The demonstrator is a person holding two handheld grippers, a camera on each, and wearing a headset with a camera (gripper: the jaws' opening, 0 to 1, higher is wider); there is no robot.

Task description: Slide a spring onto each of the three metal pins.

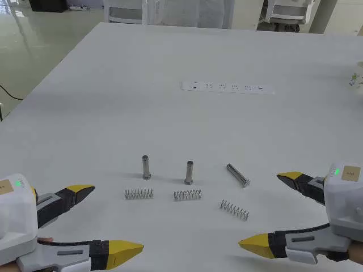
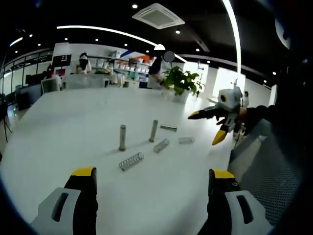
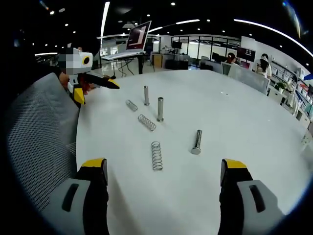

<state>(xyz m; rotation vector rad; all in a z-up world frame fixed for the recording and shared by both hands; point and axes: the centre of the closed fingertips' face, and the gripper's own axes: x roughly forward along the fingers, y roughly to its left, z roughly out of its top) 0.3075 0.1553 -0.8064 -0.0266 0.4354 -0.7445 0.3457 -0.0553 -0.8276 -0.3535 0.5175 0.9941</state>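
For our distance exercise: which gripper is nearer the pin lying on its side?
Right. The right gripper is just to the right of the lying pin; the left gripper is far off, past both upright pins.

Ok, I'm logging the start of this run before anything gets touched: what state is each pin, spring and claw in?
Left pin: upright, bare.
Middle pin: upright, bare.
Right pin: lying on its side, bare.
Left spring: lying flat, on no pin.
Middle spring: lying flat, on no pin.
Right spring: lying flat, on no pin.
Left claw: open, empty.
Right claw: open, empty.
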